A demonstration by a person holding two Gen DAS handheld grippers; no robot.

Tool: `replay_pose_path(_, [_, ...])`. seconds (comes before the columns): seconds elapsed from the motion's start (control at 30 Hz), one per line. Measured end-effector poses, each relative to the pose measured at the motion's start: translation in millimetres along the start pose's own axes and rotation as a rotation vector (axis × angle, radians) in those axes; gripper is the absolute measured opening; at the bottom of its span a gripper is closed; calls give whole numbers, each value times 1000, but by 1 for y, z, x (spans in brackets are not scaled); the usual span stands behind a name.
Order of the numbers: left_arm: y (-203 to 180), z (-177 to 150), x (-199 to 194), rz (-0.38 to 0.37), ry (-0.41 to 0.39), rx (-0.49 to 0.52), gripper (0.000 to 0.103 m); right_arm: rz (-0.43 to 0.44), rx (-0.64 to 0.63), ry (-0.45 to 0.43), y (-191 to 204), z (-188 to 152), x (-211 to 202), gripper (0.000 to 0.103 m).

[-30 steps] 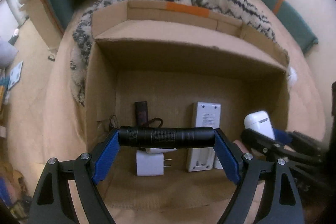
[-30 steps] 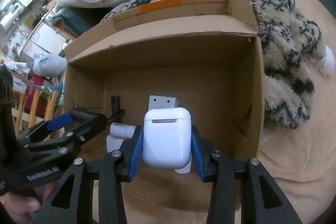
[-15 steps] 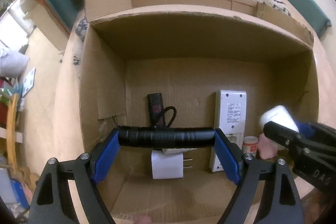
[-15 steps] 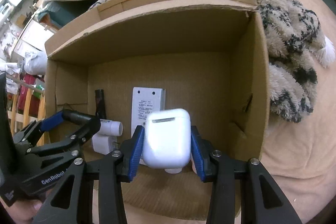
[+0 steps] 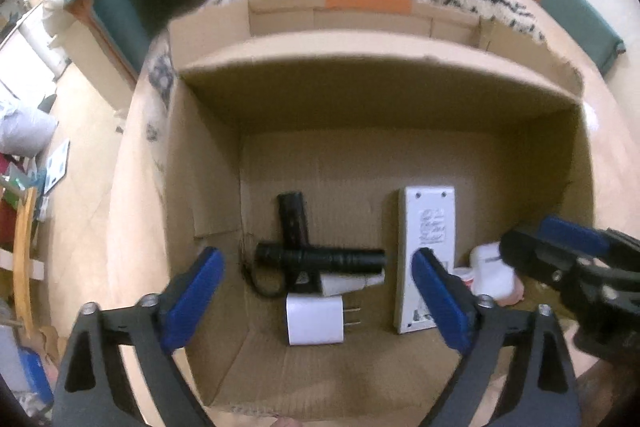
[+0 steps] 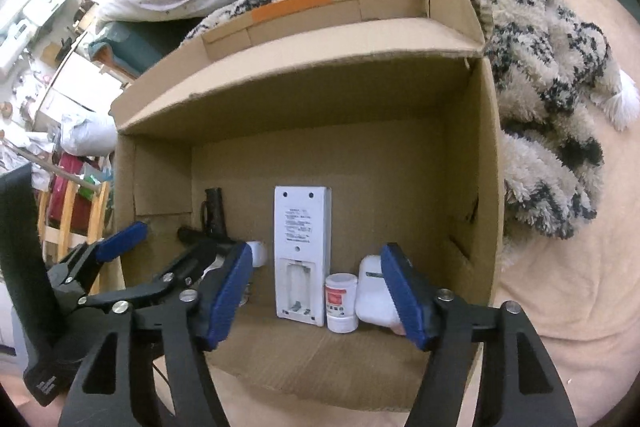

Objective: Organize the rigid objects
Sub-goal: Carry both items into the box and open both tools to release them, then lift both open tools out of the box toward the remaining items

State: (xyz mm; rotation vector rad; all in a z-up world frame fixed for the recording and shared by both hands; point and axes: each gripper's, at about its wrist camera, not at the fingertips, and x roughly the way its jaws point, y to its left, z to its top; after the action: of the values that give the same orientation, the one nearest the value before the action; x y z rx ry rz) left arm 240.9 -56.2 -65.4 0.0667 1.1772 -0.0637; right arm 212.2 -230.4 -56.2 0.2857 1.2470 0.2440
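Two things lie loose on the floor of the open brown cardboard box (image 5: 208,163) — a black cylindrical torch (image 5: 320,258) across a white plug adapter (image 5: 316,319) on the left, a white earbud case (image 6: 374,293) near the right wall. Both tongs, the left gripper (image 5: 316,291) and right gripper (image 6: 316,301), have just been opening and stand wide, nothing between their blue pads. Between the two things lie a long white remote (image 6: 302,247) and a small white jar (image 6: 341,303).
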Motion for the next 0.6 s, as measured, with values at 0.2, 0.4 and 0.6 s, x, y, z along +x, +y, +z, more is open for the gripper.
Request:
replay_pose_path(0.2, [0,-1,-13,0,-12,8,97,5,6,-10,4,-1,-7,74])
replay_pose_path(0.4, [6,-2,-25,12,-35,3,97,0,-5,-33,5,-7,-17,74])
replay_pose_path(0.6, [18,-18,-37,3,-39,-46,97,-8,1,-73,4,-20,-36,74])
